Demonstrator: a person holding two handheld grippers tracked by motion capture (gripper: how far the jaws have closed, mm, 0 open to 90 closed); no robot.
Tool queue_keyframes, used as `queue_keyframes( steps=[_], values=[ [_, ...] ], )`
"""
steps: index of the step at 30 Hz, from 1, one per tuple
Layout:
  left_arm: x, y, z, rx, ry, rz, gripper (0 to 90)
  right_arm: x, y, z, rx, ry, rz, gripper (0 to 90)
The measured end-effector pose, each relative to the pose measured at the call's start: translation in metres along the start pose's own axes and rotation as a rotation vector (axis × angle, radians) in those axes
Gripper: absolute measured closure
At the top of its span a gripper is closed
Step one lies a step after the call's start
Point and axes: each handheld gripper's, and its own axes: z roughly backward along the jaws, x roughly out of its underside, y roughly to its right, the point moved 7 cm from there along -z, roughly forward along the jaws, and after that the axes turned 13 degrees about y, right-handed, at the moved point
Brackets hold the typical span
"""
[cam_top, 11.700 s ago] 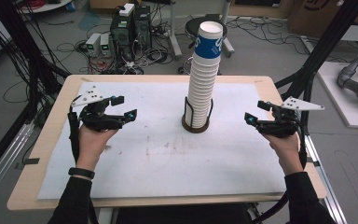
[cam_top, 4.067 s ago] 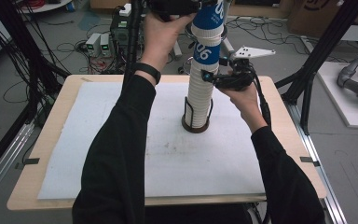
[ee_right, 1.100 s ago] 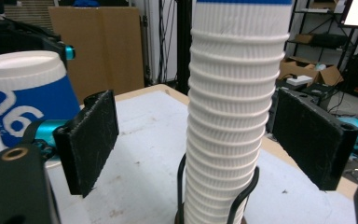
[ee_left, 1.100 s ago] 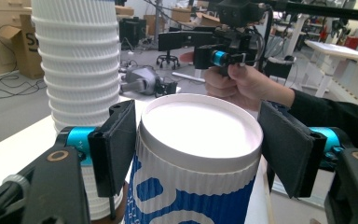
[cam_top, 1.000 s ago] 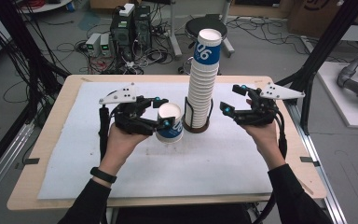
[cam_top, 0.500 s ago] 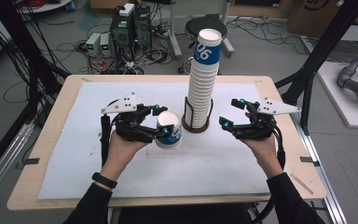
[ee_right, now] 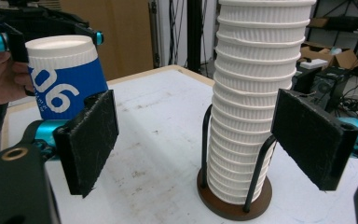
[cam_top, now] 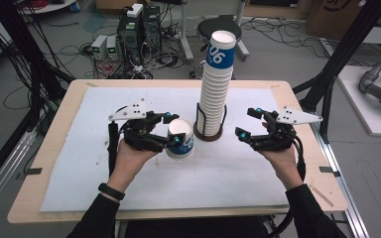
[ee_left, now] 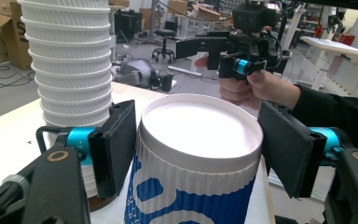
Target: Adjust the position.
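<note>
Between the pads (ee_left: pixel 116 144) of the left gripper (cam_top: pixel 171 130) sits a blue-and-white paper cup (cam_top: pixel 179 139), mouth up, left pad touching its wall and right pad just off the rim, so whether it's clamped I can't tell; cup is at centre-left of the high view, just left of the tall cup stack (cam_top: pixel 214 89) in its wire holder (cam_top: pixel 209 133). Right gripper (cam_top: pixel 244 122), at right of centre, has its jaws wide apart w/ nothing between, near the stack on the white mat (cam_top: pixel 129 188).
</note>
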Motion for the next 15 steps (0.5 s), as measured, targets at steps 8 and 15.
queue_keyframes(
  steps=[8,15],
  values=[
    [0.0,0.0,-0.001,0.006,0.005,0.009,30.1,0.0,-0.005,-0.001,-0.062,-0.001,-0.009,15.1],
    [-0.002,0.003,-0.002,0.024,0.02,0.02,30.1,0.001,-0.013,-0.002,-0.131,-0.011,-0.029,15.0]
  ],
)
